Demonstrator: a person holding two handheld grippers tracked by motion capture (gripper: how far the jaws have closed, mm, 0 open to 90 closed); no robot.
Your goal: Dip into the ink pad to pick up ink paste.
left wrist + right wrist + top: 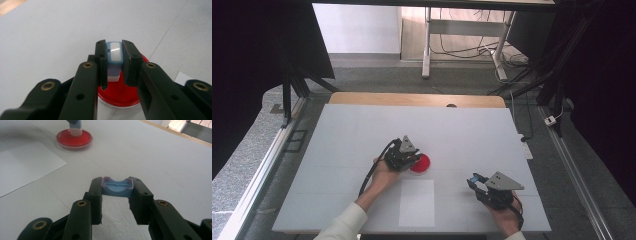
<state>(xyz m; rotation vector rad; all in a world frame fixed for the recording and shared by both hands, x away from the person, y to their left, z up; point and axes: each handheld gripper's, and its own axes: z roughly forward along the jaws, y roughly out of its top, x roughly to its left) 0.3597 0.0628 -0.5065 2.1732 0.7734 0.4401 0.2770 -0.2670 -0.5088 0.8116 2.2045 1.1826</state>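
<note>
Grippers at work on a white desk (352, 130): the left gripper (114, 63), held in the person's left hand (384, 172), is clamped on a small blue-and-white stamp (114, 58) and holds it upright over a red ink pad (120, 93), a round dish near the middle of the desk, slightly toward the near edge. From the left gripper view the stamp's white lower end sits right at the red surface; whether it touches cannot be told. The right gripper view shows the same dish from the side, with the stamp standing over it.

Toward the near right corner of the desk, well apart from the dish, the right gripper (117, 192) is closed on a light blue cap (116, 187), its hollow side turned up, held just above the desktop.

Between the two hands, at the near edge of the desk, lies a white sheet of paper (417, 202), just beside the dish on its near side.
</note>
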